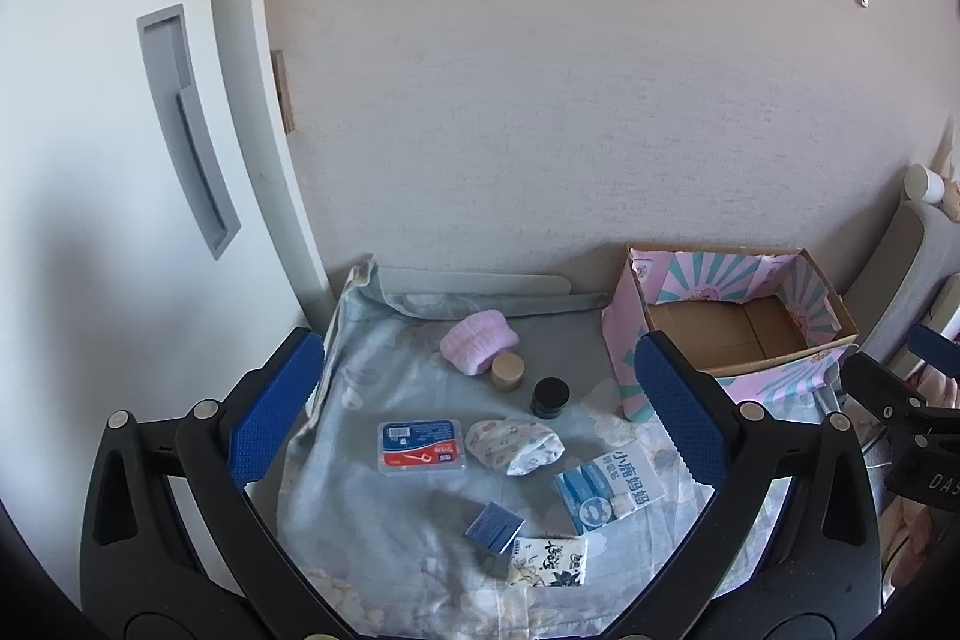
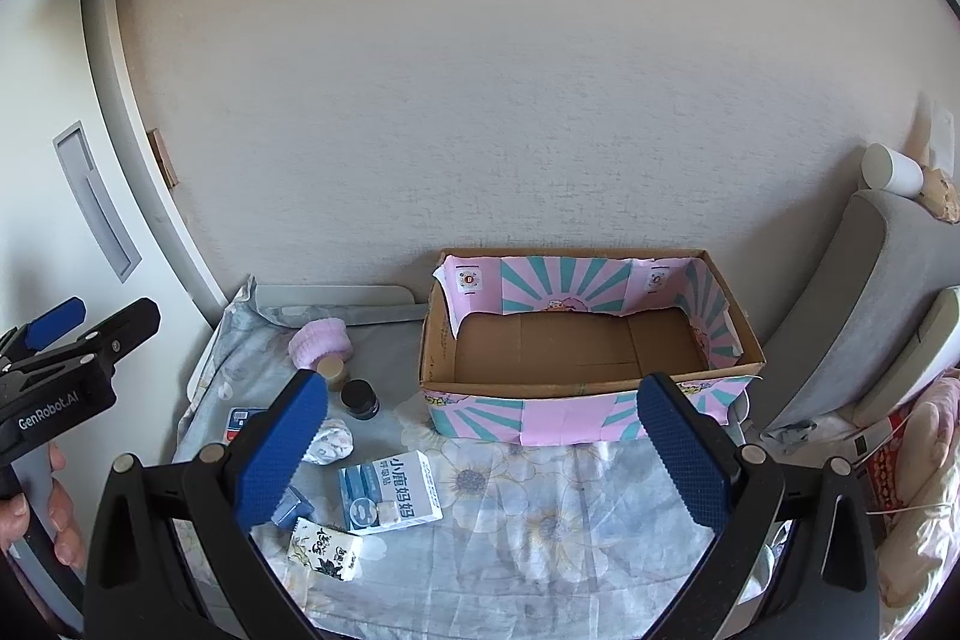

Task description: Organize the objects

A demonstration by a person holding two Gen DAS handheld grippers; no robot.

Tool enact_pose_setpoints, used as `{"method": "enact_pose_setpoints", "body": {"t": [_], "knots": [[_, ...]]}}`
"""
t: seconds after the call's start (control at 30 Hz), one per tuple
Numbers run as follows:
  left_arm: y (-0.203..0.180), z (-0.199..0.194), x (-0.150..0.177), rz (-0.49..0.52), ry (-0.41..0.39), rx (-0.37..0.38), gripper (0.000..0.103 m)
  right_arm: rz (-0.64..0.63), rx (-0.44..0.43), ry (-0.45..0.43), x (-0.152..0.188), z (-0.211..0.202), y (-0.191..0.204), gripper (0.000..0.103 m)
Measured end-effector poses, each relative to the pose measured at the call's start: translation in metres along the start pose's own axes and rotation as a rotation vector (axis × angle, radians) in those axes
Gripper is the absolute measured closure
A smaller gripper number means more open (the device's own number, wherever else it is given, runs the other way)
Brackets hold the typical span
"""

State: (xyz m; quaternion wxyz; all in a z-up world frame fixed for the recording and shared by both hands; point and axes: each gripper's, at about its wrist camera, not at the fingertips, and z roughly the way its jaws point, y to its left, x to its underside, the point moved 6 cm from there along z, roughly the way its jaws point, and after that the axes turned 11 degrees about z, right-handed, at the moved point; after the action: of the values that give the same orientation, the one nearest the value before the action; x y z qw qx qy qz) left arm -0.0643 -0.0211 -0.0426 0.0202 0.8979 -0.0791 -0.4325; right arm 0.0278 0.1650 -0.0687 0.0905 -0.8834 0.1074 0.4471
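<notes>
Jaws wide, floss case (image 2: 240,421) half hidden

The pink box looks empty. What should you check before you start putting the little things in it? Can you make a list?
1. Pink box open on top, nothing inside: ok.
2. Left gripper open and holding nothing: ok.
3. Right gripper open and holding nothing: ok.
4. Things lying apart enough to grab singly: the blue-and-white carton ok; the tan jar touches the pink knit piece, not ok.
5. Black jar upright, lid on: ok.
6. Way from the things to the box clear over the flowered cloth: ok.
</notes>
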Motion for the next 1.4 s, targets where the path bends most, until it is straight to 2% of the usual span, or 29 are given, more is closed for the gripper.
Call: {"method": "enact_pose_setpoints", "body": {"t": [0.2, 1.23, 1.27, 1.4], "knots": [[0.002, 0.002, 0.001, -0.006, 0.003, 0.01, 0.0, 0.003, 0.004, -0.019, -0.001, -0.004, 0.0, 0.0], [0.005, 0.01, 0.004, -0.02, 0.03, 0.028, 0.0, -0.009, -0.004, -0.003, 0.001, 0.003, 0.006, 0.0], [0.004, 0.01, 0.004, -0.02, 0.03, 0.028, 0.0, 0.067, 0.133, -0.024, 0.001, -0.006, 0.003, 0.0], [0.004, 0.011, 0.003, -0.008, 0.035, 0.024, 0.0, 0.067, 0.131, -0.023, 0.001, -0.006, 0.004, 0.0]]}}
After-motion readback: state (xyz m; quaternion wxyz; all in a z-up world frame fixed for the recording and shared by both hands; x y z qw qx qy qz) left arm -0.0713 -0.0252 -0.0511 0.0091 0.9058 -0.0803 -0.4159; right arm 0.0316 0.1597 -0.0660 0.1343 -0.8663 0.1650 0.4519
